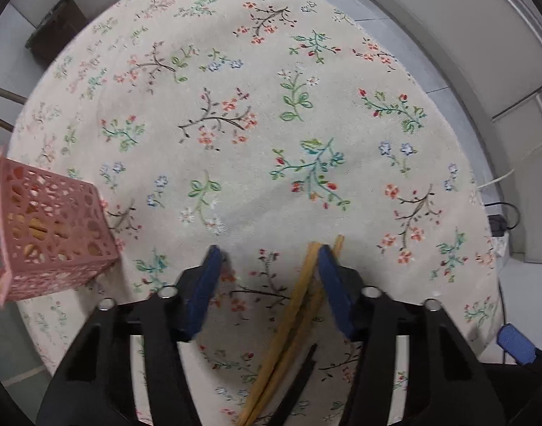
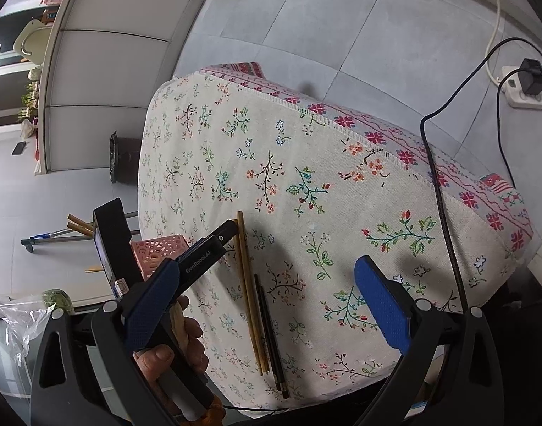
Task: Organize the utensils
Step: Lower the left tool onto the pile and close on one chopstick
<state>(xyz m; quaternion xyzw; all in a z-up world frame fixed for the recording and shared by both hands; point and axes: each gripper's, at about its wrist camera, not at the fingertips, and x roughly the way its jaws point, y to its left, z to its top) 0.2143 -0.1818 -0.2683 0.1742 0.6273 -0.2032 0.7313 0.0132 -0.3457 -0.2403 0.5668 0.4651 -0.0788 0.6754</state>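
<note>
The left gripper (image 1: 267,259) hangs low over the flowered tablecloth (image 1: 235,113) with its blue pads spread wide, straddling the pair of light wooden chopsticks (image 1: 292,326). The sticks lie against the inner face of the pad on the right side of the left wrist view, well off from the other pad, so the grasp looks lopsided. I'd say it should shift sideways until the pair sits midway between the pads, then close slowly so both sticks are caught together rather than rolled apart. Gripping them nearer their middle would keep them from tipping on the way to the pink cut-out holder (image 1: 47,227), which stands at the table's left edge with several wooden sticks already leaning in it.

The right gripper (image 2: 267,301) is also wide open, empty, held back above the near side of the table. Below it a pair of dark chopsticks (image 2: 271,337) lies just beside the light pair, almost parallel; closing on the light ones alone needs care not to drag these along.

On the left gripper's black finger, seen from the right wrist view, white lettering reads "GenRobot.AI" (image 2: 199,262). Nothing else is legible.
</note>
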